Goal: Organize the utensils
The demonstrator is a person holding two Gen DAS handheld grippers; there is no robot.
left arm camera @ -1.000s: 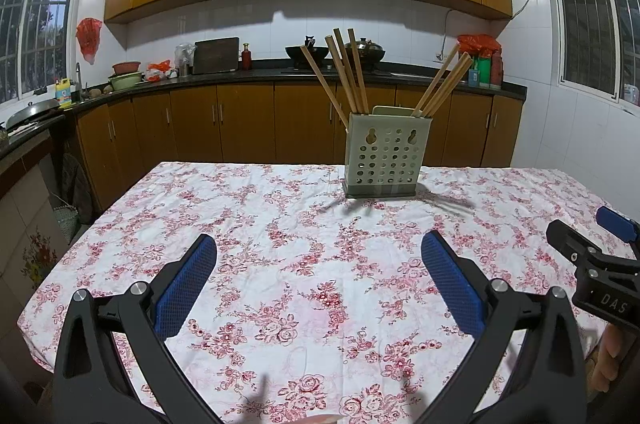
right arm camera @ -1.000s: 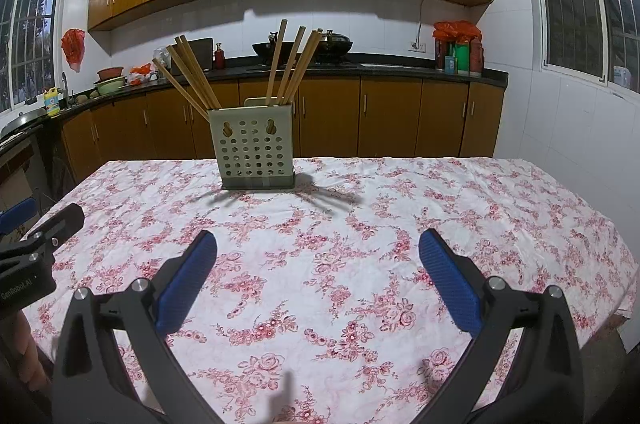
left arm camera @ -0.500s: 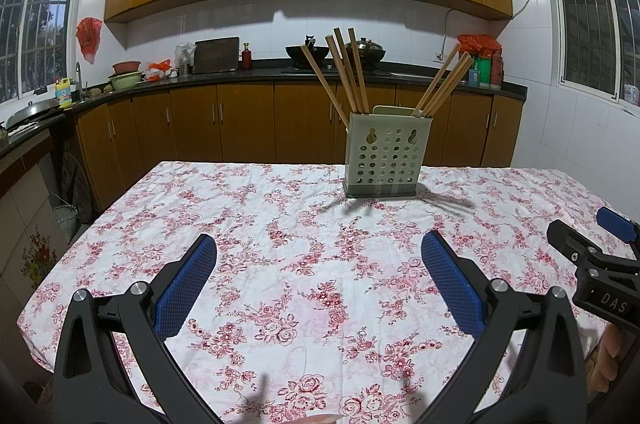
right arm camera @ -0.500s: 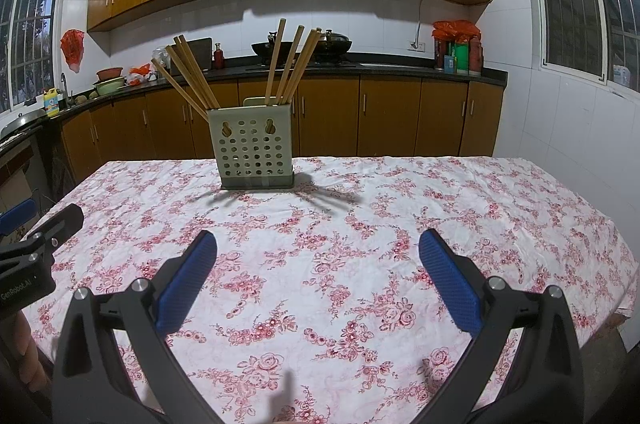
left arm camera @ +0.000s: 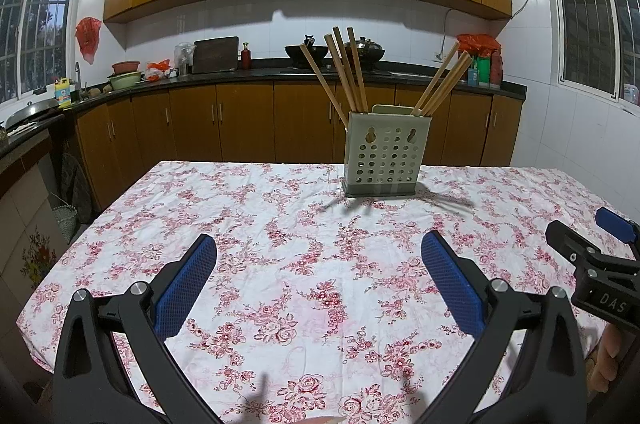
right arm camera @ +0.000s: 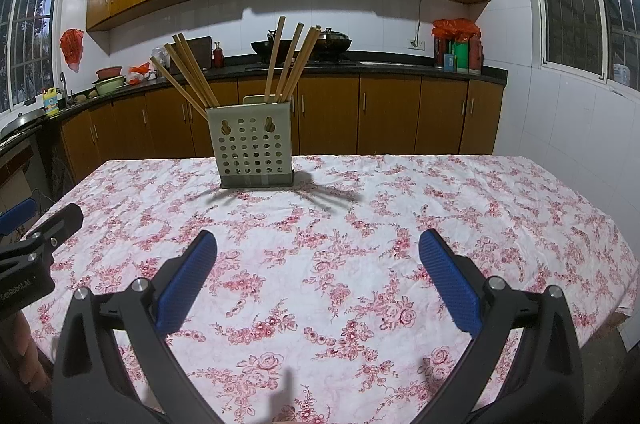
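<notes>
A pale green perforated utensil holder [left arm camera: 385, 153] [right arm camera: 253, 151] stands upright at the far side of the table. Several wooden chopsticks [left arm camera: 346, 73] [right arm camera: 192, 73] lean out of it in two bunches, one left and one right. My left gripper [left arm camera: 319, 278] hovers open over the near part of the tablecloth with nothing between its blue pads. My right gripper [right arm camera: 318, 276] is likewise open and empty, well short of the holder. Each wrist view catches the other gripper at its edge, the right one [left arm camera: 592, 256] and the left one [right arm camera: 36, 236].
A floral red-and-white tablecloth [left arm camera: 280, 224] [right arm camera: 440, 207] covers the table. Behind it run brown kitchen cabinets [left arm camera: 240, 119] and a dark countertop with pots, bowls and bottles. The table's edges drop off at the left [left arm camera: 60, 264] and the right [right arm camera: 616, 264].
</notes>
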